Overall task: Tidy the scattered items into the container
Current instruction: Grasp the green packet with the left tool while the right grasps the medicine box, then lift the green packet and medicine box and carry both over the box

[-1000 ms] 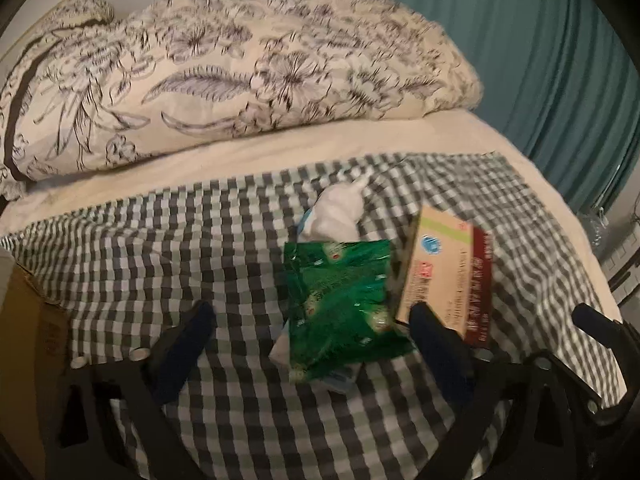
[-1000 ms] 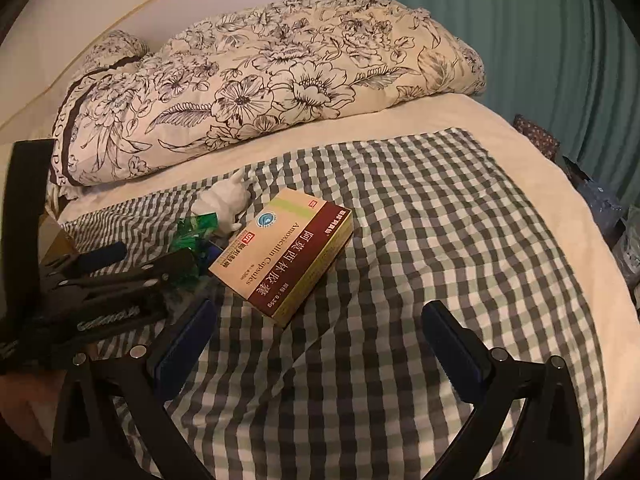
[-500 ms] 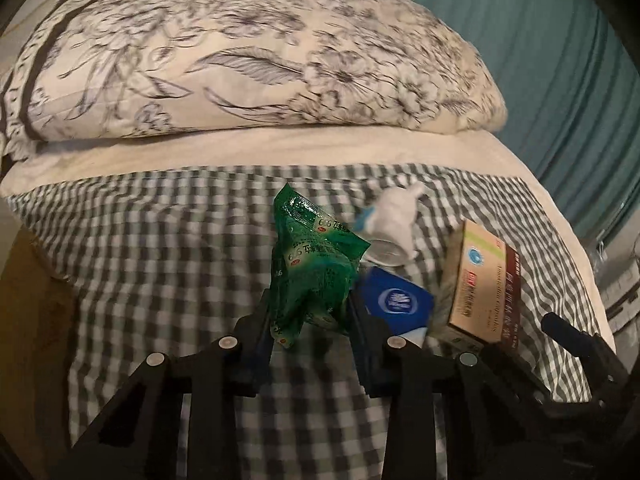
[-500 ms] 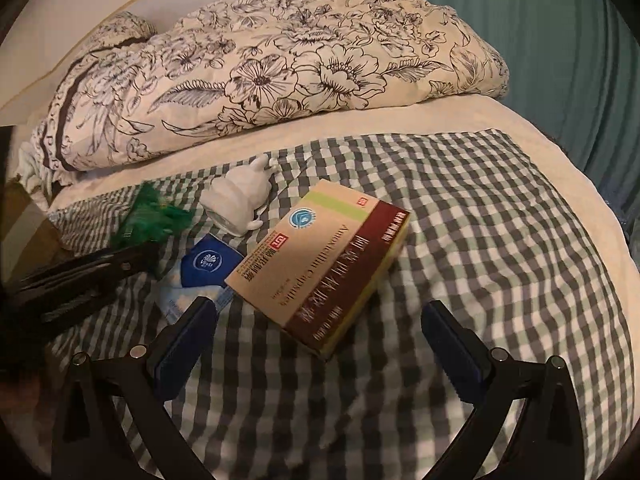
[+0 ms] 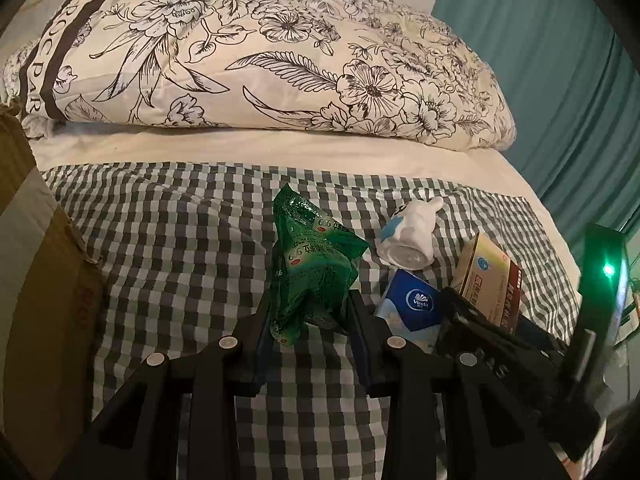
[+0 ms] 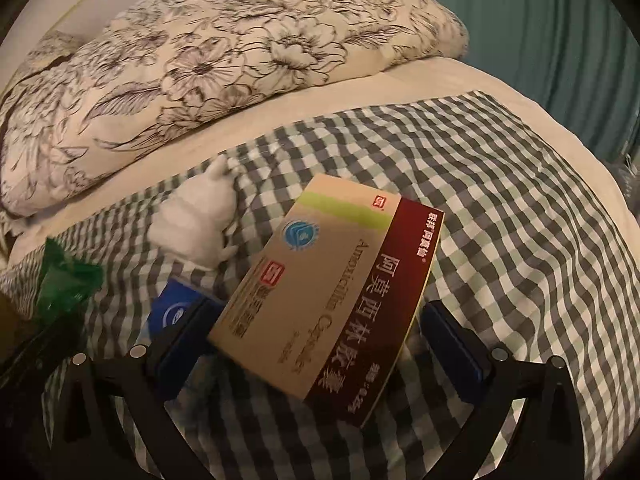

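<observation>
My left gripper is shut on a green snack packet and holds it above the checked cloth. The packet also shows at the left edge of the right wrist view. My right gripper is open, with its fingers on either side of a beige and maroon medicine box, apart from it. That box lies at the right in the left wrist view. A blue tissue pack and a white bunny-shaped bottle lie between the packet and the box.
A cardboard box stands at the left edge of the bed. A floral pillow lies along the far side. A teal curtain hangs at the right. The right tool's body is close beside my left gripper.
My left gripper shut on the green packet and lifted it off the tissue pack. My right gripper moved forward until its open fingers straddle the medicine box.
</observation>
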Demonstrator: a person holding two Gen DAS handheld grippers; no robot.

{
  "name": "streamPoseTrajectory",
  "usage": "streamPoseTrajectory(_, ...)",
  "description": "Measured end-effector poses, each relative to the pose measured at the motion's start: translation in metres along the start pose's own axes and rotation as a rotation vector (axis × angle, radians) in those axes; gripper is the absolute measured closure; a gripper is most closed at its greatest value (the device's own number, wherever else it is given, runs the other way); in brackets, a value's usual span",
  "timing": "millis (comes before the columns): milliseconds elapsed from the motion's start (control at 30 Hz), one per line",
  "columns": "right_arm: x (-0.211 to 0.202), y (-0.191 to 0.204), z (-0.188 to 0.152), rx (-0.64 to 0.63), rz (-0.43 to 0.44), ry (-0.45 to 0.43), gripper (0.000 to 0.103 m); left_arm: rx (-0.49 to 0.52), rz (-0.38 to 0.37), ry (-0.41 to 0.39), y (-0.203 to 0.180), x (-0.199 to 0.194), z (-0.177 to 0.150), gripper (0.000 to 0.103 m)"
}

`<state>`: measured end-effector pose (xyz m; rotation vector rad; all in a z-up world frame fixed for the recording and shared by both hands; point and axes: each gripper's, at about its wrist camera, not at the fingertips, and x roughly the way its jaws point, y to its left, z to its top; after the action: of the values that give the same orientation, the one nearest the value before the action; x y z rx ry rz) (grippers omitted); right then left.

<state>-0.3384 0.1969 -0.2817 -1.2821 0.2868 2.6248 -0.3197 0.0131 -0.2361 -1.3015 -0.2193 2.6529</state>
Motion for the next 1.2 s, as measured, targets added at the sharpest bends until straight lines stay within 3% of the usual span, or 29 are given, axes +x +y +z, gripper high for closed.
streamPoseTrajectory(133, 0.005, -0.006, -0.002, 0.011, 0.004, 0.008, 0.001, 0.008, 0.004, 0.008, 0.000, -0.002, -0.003, 0.069)
streamPoseTrajectory(233, -0.001, -0.013, -0.008, 0.010, -0.059, -0.001, 0.002, 0.009, 0.003, 0.009, 0.000, -0.006, -0.006, 0.069)
streamPoseTrajectory(367, -0.006, -0.028, -0.021, 0.002, -0.094, -0.005, 0.028, 0.005, -0.002, 0.010, 0.000, -0.016, -0.010, 0.069)
streamPoseTrajectory(800, -0.057, -0.058, -0.060, -0.021, 0.008, -0.009, 0.028, 0.064, 0.025, -0.054, -0.016, -0.082, -0.038, 0.068)
streamPoseTrajectory(1200, -0.132, -0.066, -0.113, -0.074, 0.059, -0.044, 0.029, 0.039, 0.050, -0.089, -0.011, -0.139, -0.079, 0.068)
